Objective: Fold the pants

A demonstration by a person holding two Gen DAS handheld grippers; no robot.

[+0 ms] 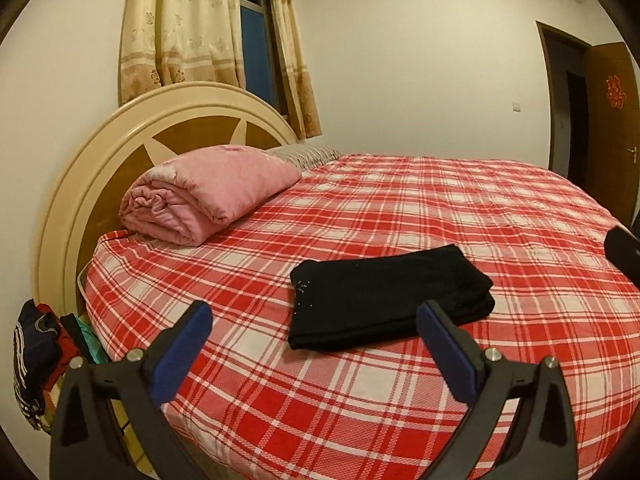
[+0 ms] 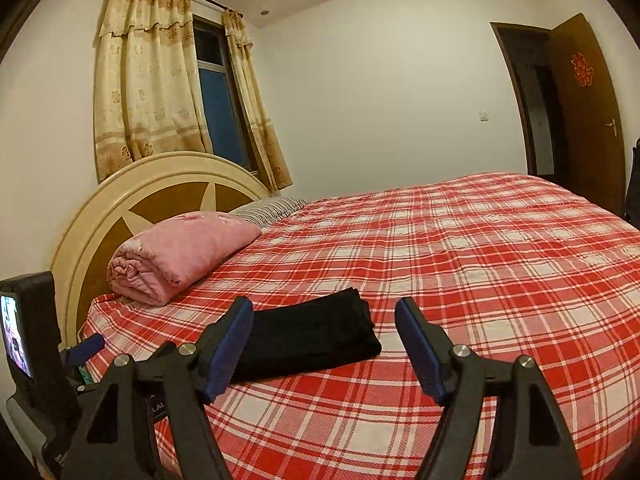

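The black pants (image 1: pixel 388 296) lie folded into a compact rectangle on the red plaid bed (image 1: pixel 400 400). My left gripper (image 1: pixel 316 316) is open and empty, held above the bed just in front of the pants. In the right wrist view the folded pants (image 2: pixel 312 336) lie just beyond my right gripper (image 2: pixel 324 312), which is open and empty, its left finger in front of their near end. The left gripper's body with its small screen (image 2: pixel 24 340) shows at the left edge of that view.
A rolled pink quilt (image 1: pixel 208 192) lies near the round headboard (image 1: pixel 120 136), with a striped pillow (image 1: pixel 304 154) behind it. Clothes (image 1: pixel 36 348) are piled beside the bed at the left. A brown door (image 2: pixel 584 112) stands open at the right.
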